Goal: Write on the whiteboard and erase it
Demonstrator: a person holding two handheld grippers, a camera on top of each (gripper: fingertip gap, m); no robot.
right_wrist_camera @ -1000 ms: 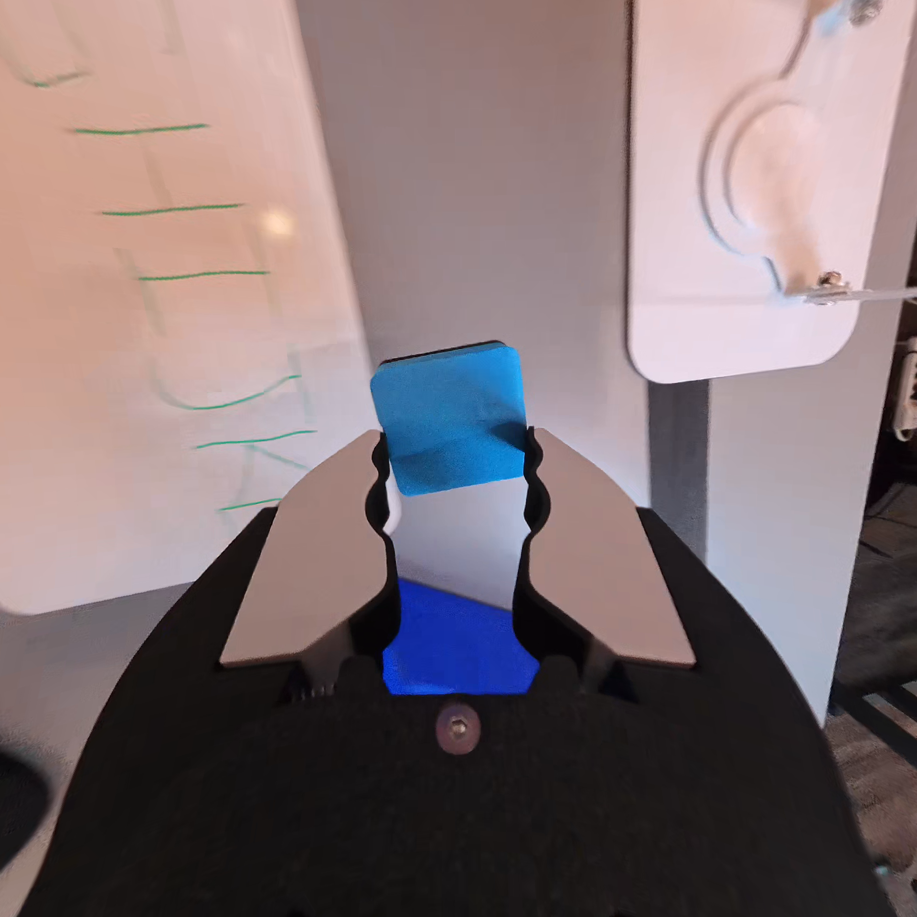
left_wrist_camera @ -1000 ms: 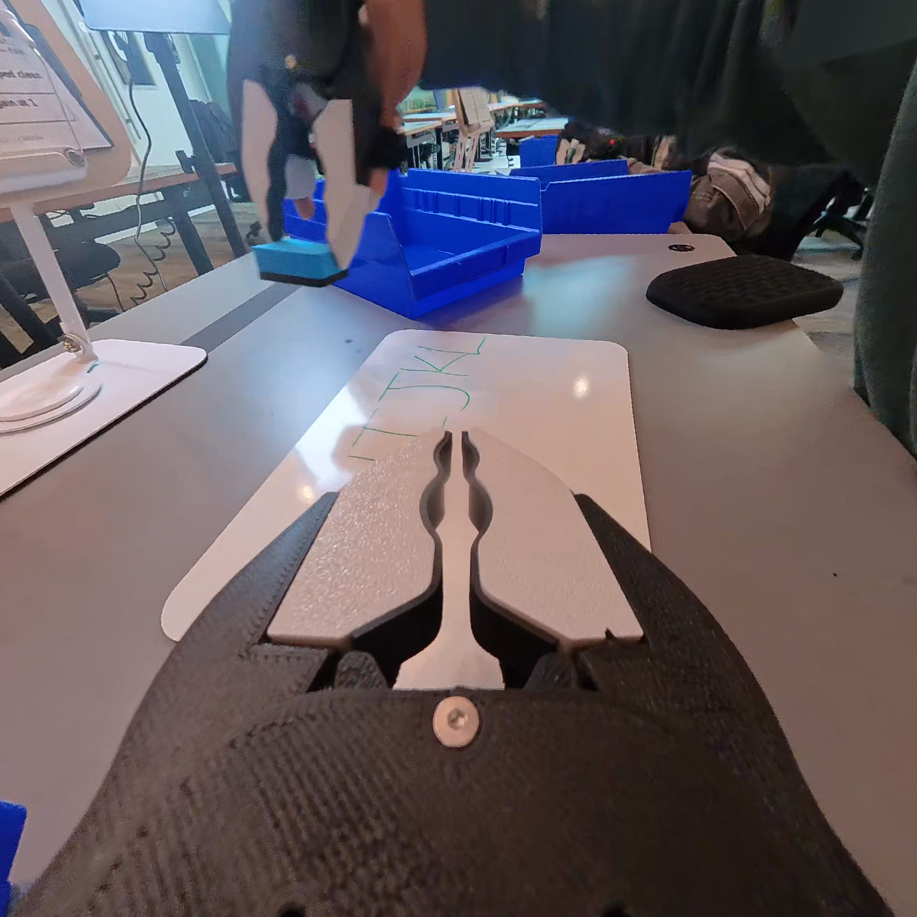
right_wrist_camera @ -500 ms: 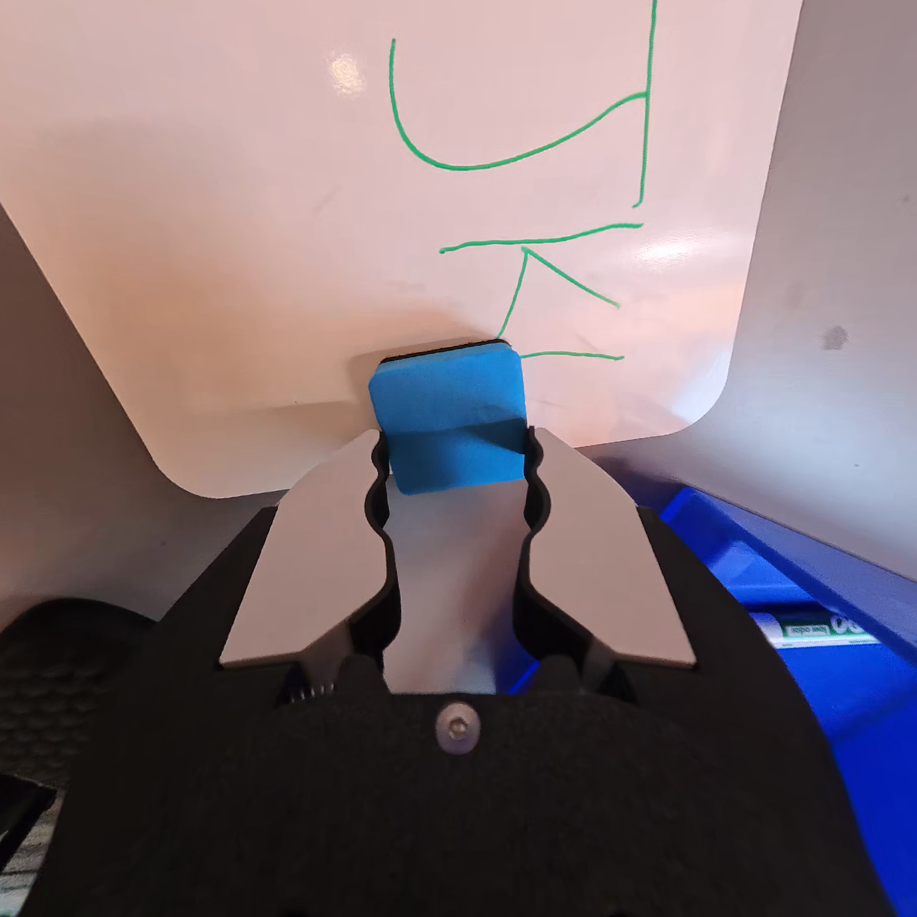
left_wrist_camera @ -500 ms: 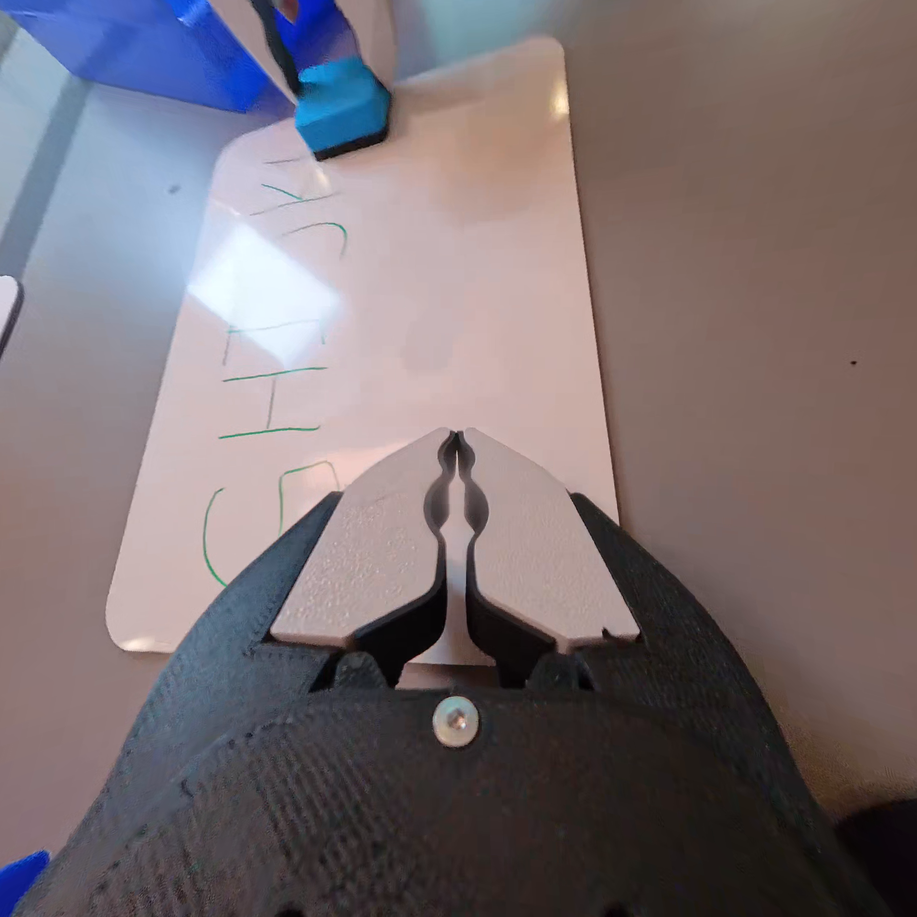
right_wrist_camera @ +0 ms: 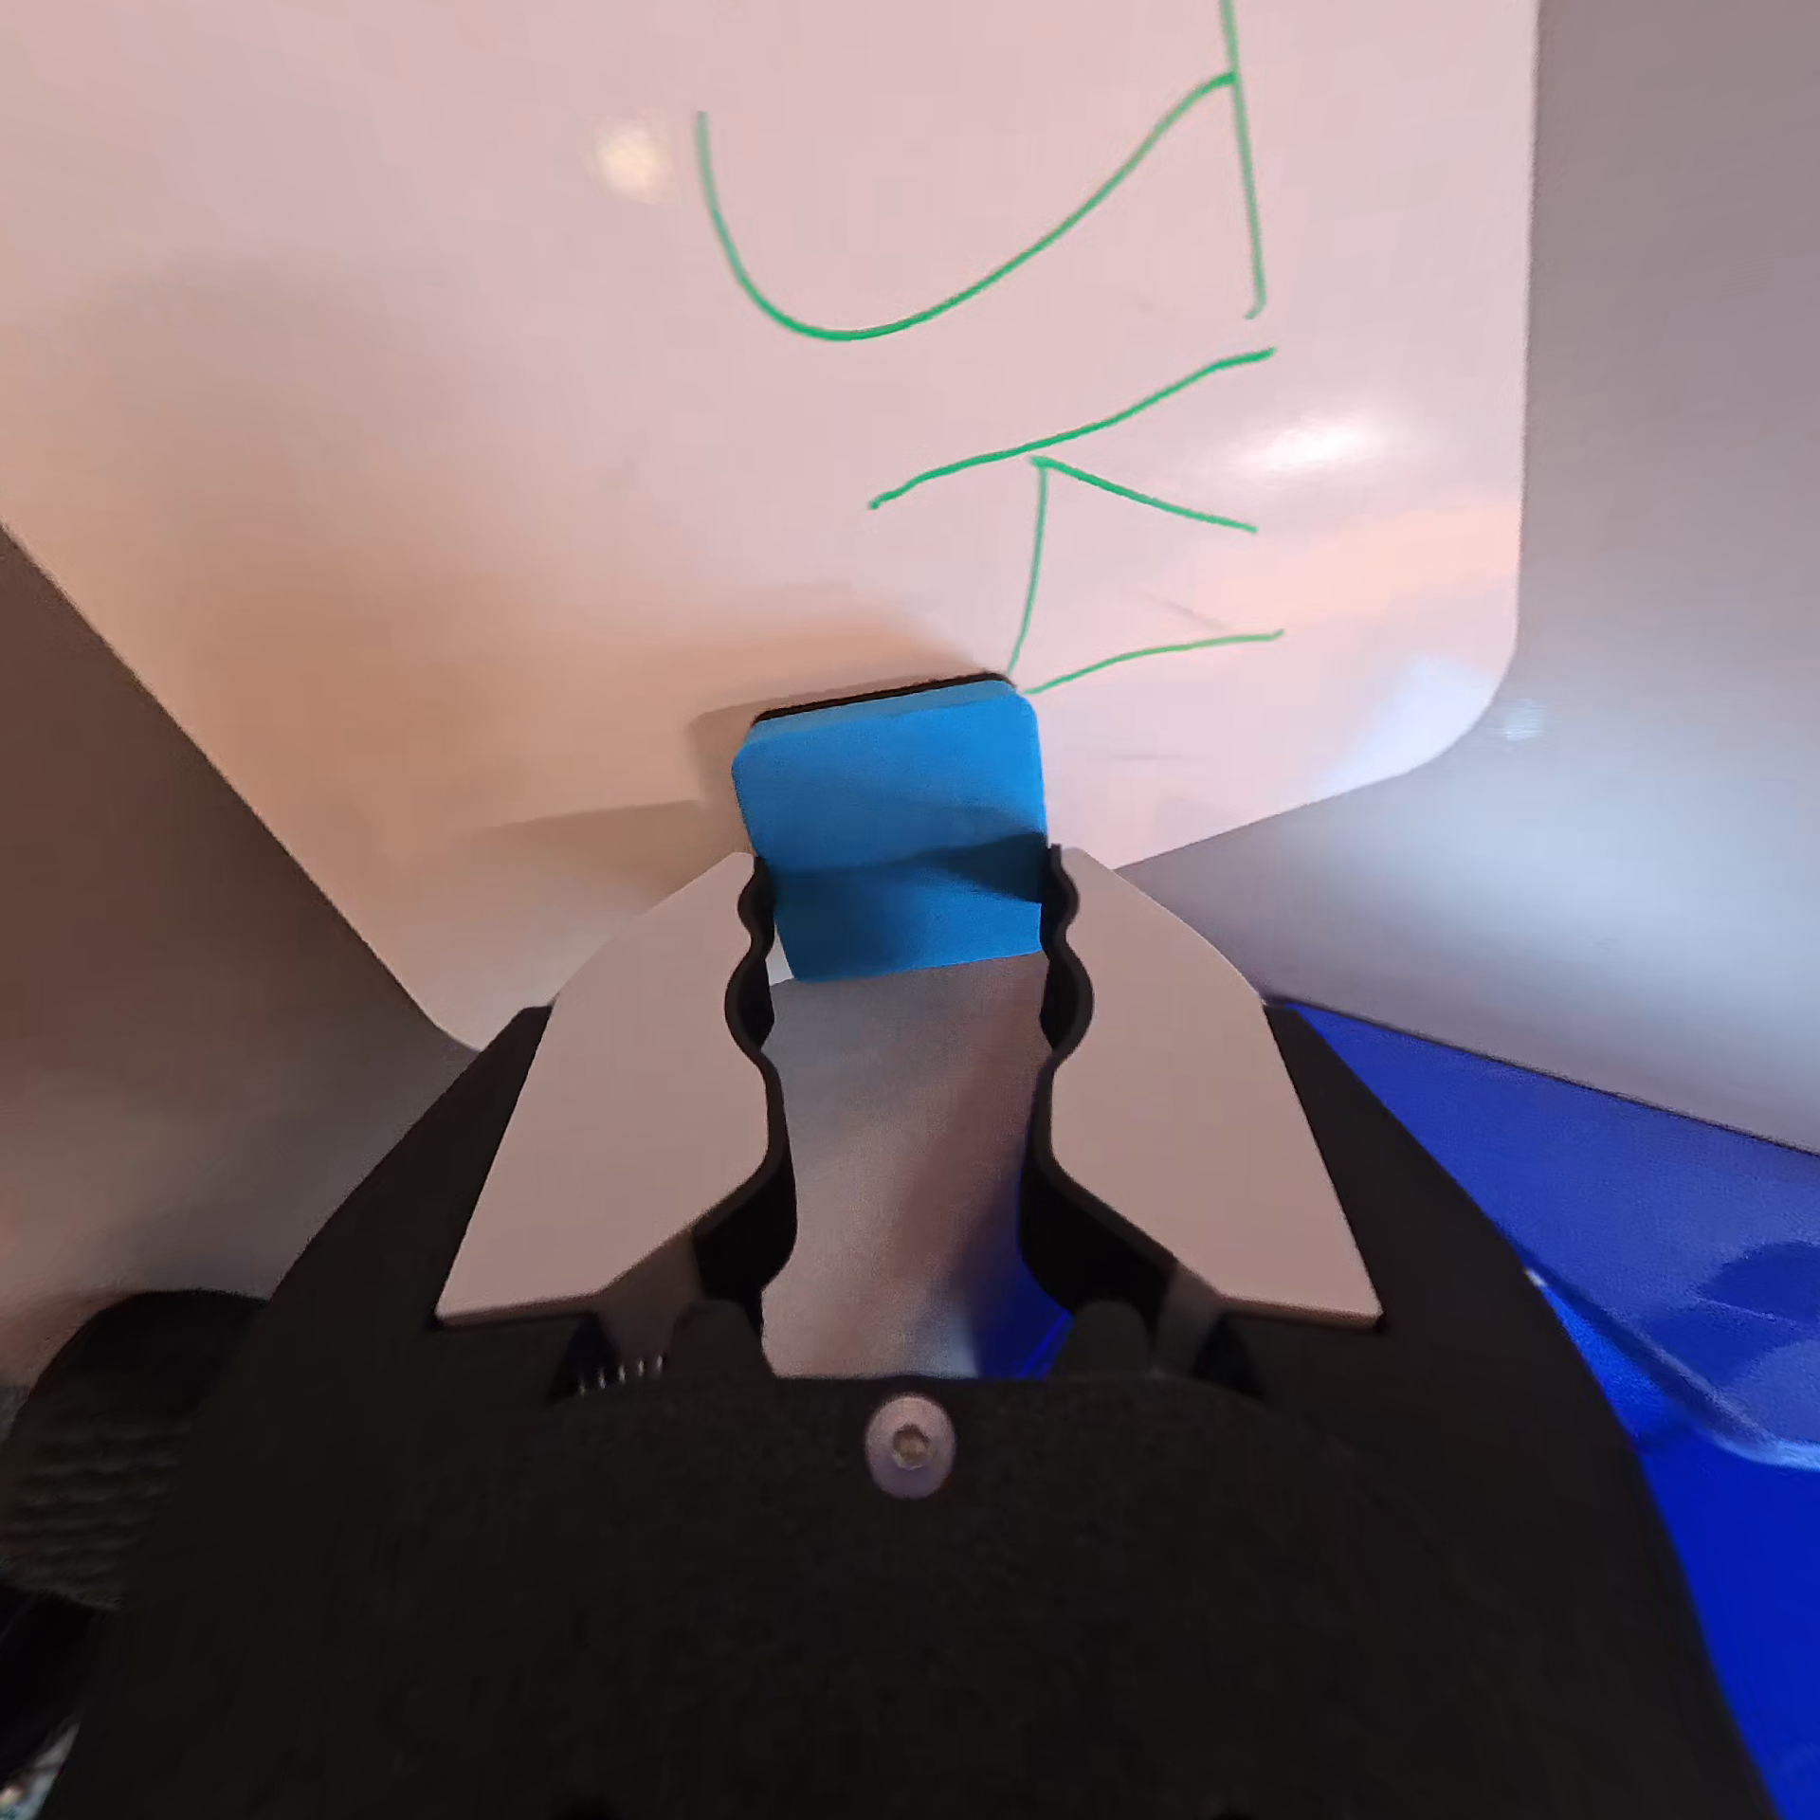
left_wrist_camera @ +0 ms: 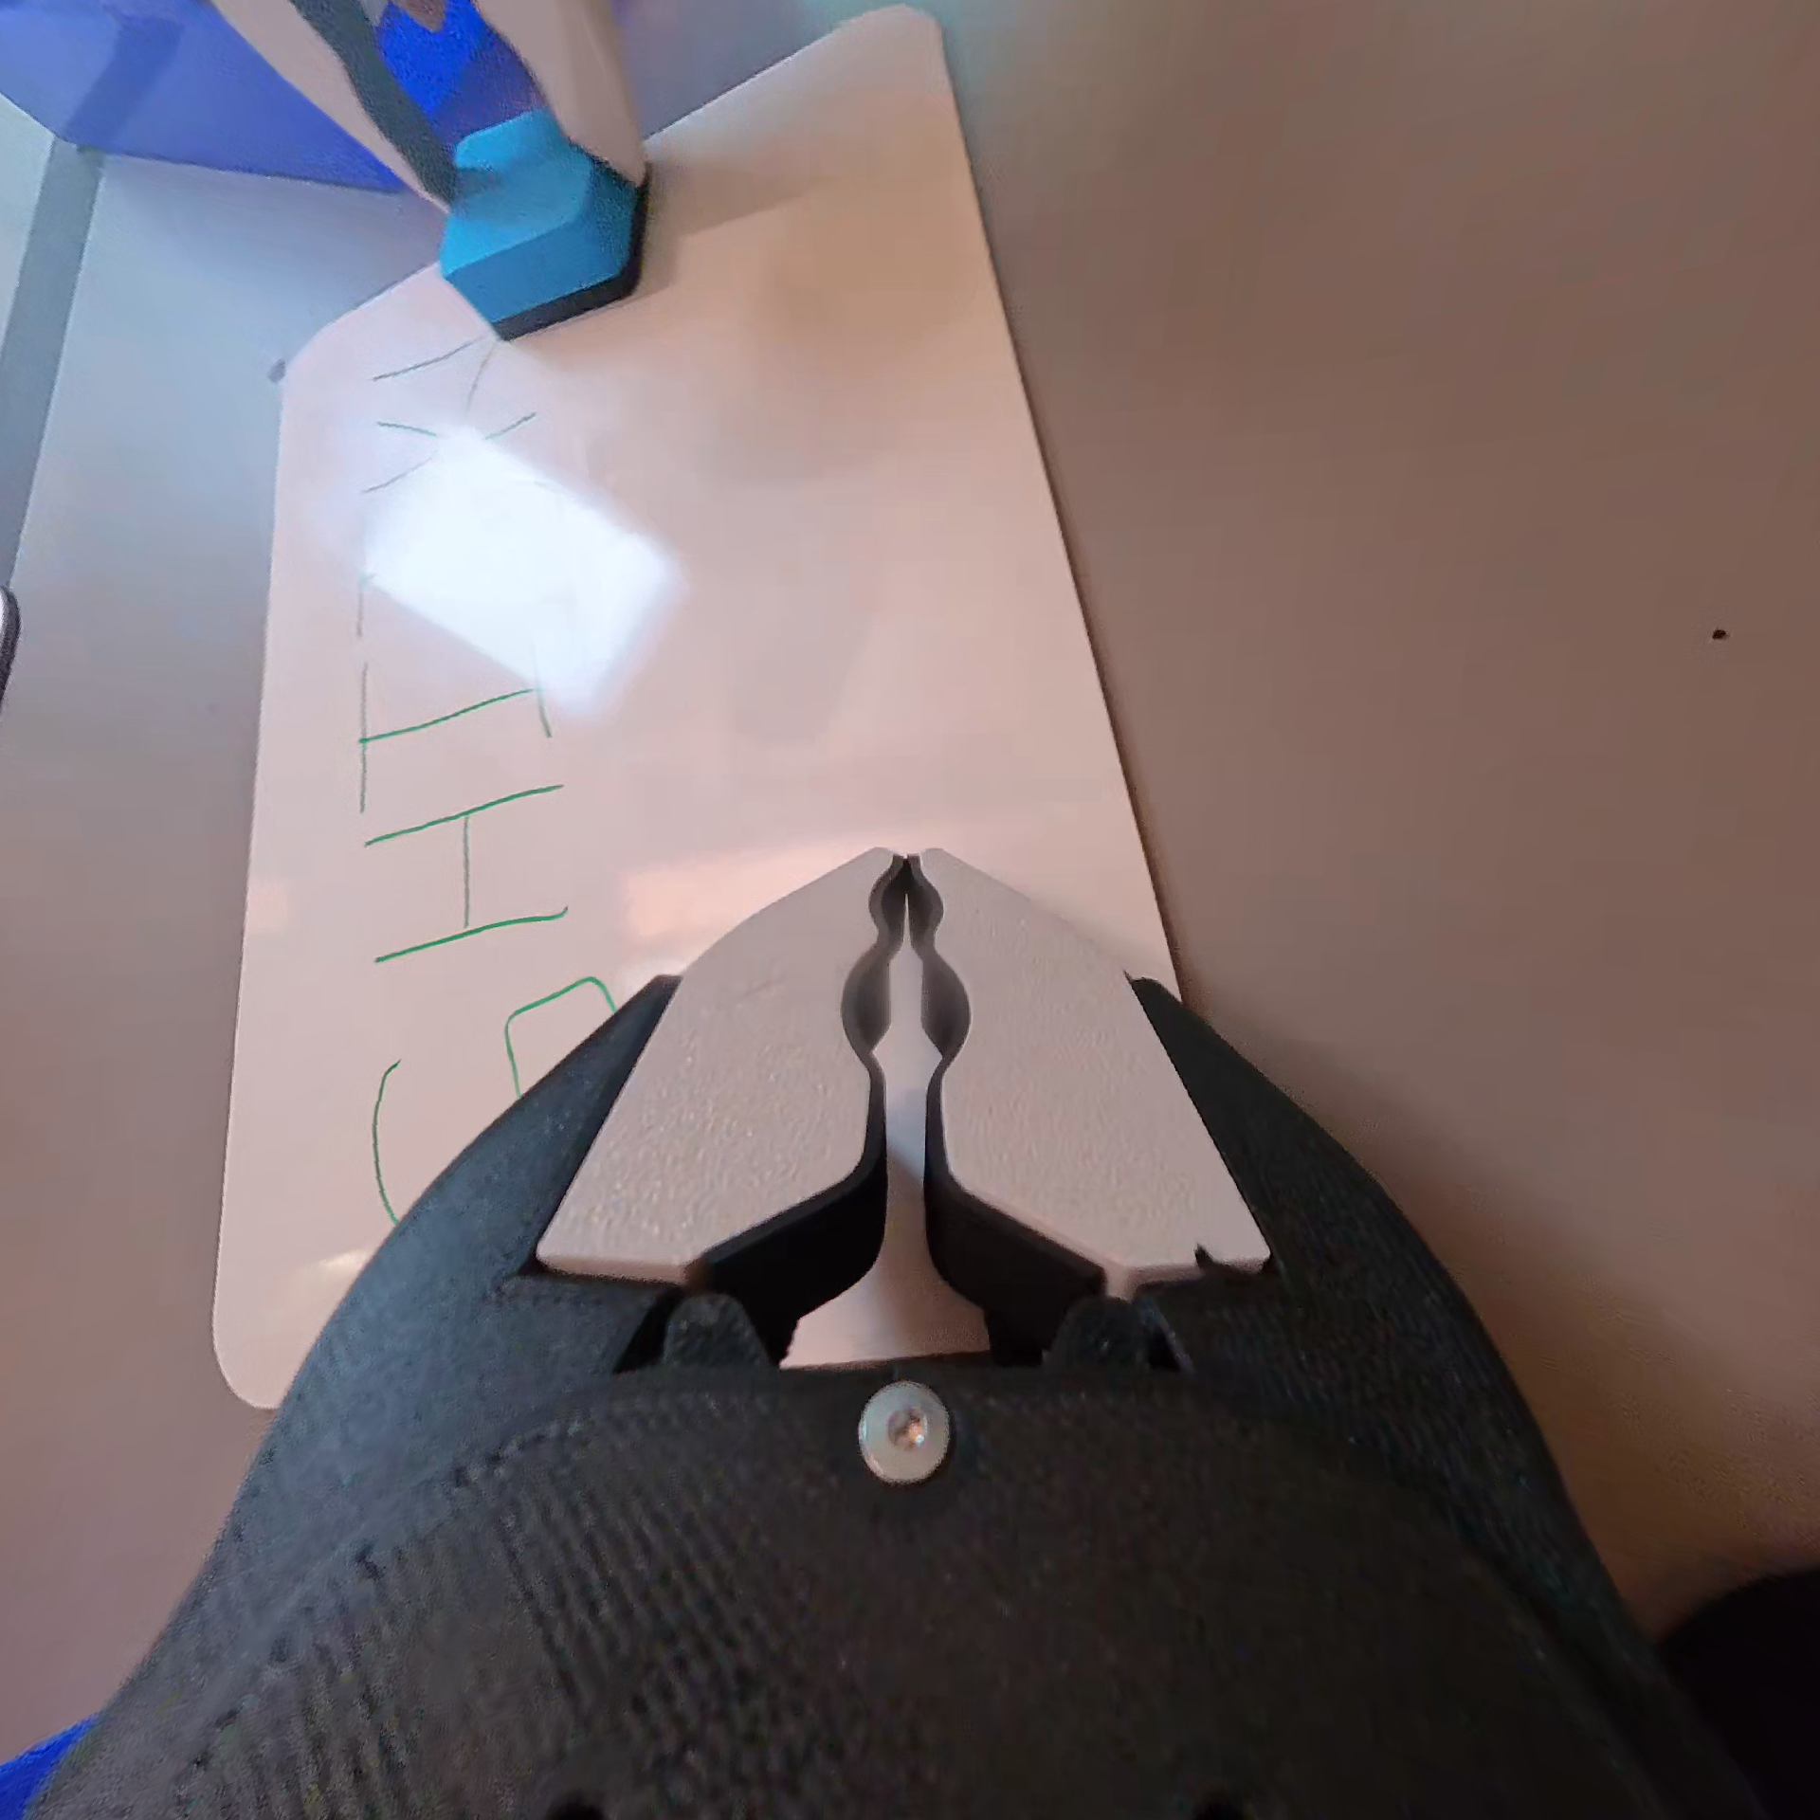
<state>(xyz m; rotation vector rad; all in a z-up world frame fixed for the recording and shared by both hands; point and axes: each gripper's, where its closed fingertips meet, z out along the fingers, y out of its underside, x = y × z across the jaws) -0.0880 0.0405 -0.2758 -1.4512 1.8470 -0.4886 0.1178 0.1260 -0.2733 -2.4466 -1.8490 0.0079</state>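
A blue foam eraser (right_wrist_camera: 891, 837) is clamped by the right gripper (right_wrist_camera: 896, 867) on the green-lettered whiteboard (right_wrist_camera: 394, 394); the left gripper (left_wrist_camera: 908, 867) is closed, empty.

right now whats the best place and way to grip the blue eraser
Grip the eraser on its two flat blue foam sides, coming from above at its near end, as the right hand-held gripper does. The black felt face lies flat on the whiteboard, so it stays clear for wiping.

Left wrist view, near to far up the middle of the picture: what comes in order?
Left gripper, shut and empty → whiteboard with green marker lines → blue eraser on the board's far end, held by the right gripper → blue bin.
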